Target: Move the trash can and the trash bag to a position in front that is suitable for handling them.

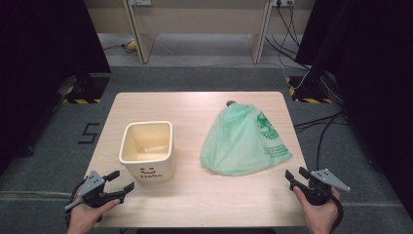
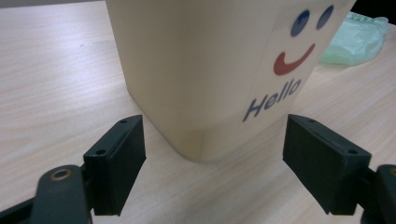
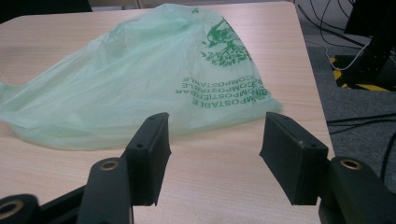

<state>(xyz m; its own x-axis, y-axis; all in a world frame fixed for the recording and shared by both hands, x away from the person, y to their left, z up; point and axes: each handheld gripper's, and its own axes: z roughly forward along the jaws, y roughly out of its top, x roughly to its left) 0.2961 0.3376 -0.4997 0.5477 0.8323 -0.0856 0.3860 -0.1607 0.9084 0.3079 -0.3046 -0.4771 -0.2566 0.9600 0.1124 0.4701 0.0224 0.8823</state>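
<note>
The cream bin (image 1: 147,151) read "Hello" under a smiley face, facing the person; the pale green bag (image 1: 246,140) bore reversed "COMPOSTABLE" print and a tree logo. The bag lay crumpled right of the upright bin, tapering toward the table's far edge. Left gripper (image 1: 121,183) and right gripper (image 1: 296,176) stood open, empty

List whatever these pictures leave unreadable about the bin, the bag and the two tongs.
- Green bag: contents hidden by its cloudy film, in the high view and the right gripper view.
- Dark thing at the bag's far end: too small to identify in the high view.
- Cream bin: pale scrap inside too faint to name; in the left gripper view the top edge cuts off its rim.
- Left tongs and right tongs: open, holding nothing.
</note>
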